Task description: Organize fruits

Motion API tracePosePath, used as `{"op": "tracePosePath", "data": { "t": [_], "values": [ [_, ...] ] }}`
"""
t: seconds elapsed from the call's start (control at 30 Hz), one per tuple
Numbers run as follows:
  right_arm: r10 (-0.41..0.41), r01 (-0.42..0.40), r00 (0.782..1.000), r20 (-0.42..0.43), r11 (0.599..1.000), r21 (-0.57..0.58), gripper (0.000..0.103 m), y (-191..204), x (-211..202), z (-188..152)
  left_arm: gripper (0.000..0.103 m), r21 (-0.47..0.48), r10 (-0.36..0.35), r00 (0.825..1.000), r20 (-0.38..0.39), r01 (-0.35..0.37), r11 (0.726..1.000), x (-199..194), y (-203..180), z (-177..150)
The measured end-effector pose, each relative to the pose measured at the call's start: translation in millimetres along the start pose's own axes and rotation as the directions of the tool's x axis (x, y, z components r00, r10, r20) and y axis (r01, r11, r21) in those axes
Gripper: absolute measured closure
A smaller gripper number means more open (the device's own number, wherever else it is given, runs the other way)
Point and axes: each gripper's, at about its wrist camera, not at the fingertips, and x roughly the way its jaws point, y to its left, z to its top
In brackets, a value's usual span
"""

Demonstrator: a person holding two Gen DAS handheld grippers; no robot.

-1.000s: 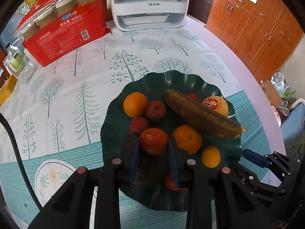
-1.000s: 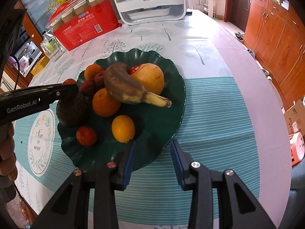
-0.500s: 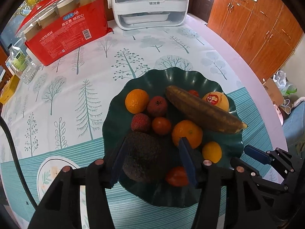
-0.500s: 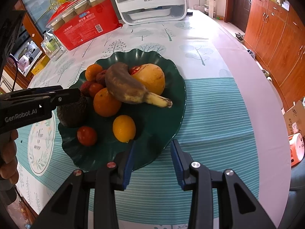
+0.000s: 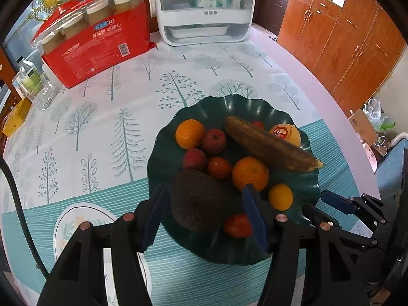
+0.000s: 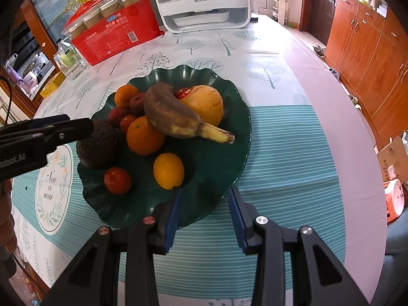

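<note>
A dark green scalloped plate (image 5: 219, 107) (image 6: 239, 132) holds a brown banana (image 5: 270, 148) (image 6: 173, 117), a yellow pear (image 6: 206, 104), oranges (image 5: 250, 173) (image 6: 144, 136), a small yellow citrus (image 6: 168, 170), small tomatoes (image 5: 219, 167) (image 6: 117, 180), lychees (image 5: 194, 158) and a dark avocado (image 5: 196, 199) (image 6: 99, 144). My left gripper (image 5: 204, 193) is open, its fingers either side of the avocado, which rests on the plate. My right gripper (image 6: 204, 193) is open and empty at the plate's near rim.
A red package of cups (image 5: 97, 40), a white appliance (image 5: 204, 7) and water bottles (image 5: 33, 81) stand at the table's far side. A round placemat (image 6: 53, 188) lies left of the plate. Wooden cabinets (image 6: 369, 51) line the right wall.
My left gripper opened wide, drew back and rose. The tomato it was around a second ago now lies in the plate's middle. The avocado lies uncovered. My right gripper stayed still.
</note>
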Motion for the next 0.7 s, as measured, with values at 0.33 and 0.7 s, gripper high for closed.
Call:
{"op": "tracePosePath", "data": {
  "t": [0.33, 0.7],
  "values": [
    [-0.014, 0.014, 1.0, 0.004, 1.0, -0.015, 0.065, 14, -4, -3, 0.036, -0.018, -0.003, 1.0, 0.014, 0.004, 1.0, -16, 11, -13],
    [0.003, -0.002, 1.0, 0.015, 0.999, -0.042, 0.065, 48, -20, -12, 0.023, -0.071, 0.024, 1.0, 0.018, -0.023, 0.997, -44, 39, -47]
  ]
}}
